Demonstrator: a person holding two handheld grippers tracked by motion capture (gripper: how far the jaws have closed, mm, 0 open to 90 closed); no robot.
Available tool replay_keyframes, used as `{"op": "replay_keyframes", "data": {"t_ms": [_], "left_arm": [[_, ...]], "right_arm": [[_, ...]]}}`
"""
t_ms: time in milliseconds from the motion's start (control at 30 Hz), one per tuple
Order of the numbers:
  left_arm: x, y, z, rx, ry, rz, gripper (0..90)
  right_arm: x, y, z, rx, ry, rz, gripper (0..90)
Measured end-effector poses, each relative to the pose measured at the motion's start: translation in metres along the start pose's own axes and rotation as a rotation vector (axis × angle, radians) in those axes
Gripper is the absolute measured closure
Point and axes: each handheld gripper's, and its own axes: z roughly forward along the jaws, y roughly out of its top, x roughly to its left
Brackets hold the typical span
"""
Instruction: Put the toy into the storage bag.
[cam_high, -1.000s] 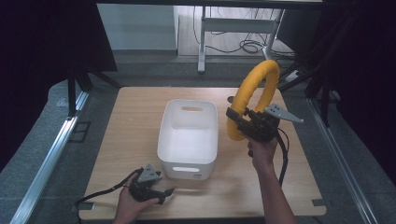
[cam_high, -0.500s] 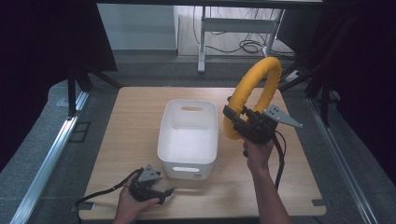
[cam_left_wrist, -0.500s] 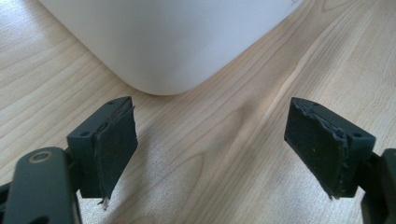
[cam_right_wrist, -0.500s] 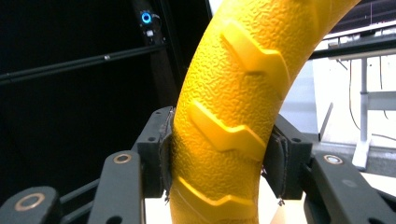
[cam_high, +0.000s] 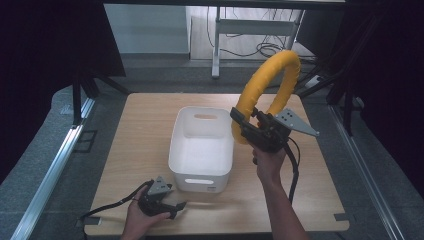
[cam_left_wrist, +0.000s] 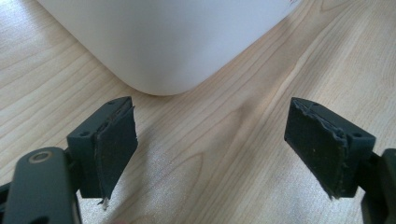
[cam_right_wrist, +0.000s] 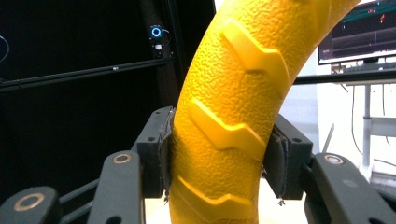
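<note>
- Right gripper (cam_high: 243, 125) clamps a yellow tyre-shaped ring (cam_high: 270, 82), held upright above the table beside a white plastic bin (cam_high: 200, 172).
- Left gripper (cam_high: 172, 206) rests on the wooden table (cam_high: 140, 130), jaws spread wide, empty.

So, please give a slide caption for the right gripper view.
Right gripper clamping a textured yellow foam ring, held upright before a dark background.

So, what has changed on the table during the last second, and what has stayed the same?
The right gripper, shut on the yellow ring, has carried it slightly toward the white bin and higher; the ring stays upright in the air. The left gripper stays open, resting on the table near the bin's front corner. The bin has not moved.
</note>
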Motion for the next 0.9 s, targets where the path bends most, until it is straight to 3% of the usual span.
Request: {"op": "replay_keyframes", "data": {"t_ms": [433, 900], "left_arm": [[0.0, 0.0, 0.0, 0.003, -0.005, 0.005, 17.0], [0.001, 0.0, -0.001, 0.001, -0.006, 0.008, 16.9]], "right_arm": [[0.031, 0.012, 0.015, -0.017, 0.053, -0.051, 49.3], [0.05, 0.014, 0.027, -0.012, 0.091, -0.064, 49.2]]}}
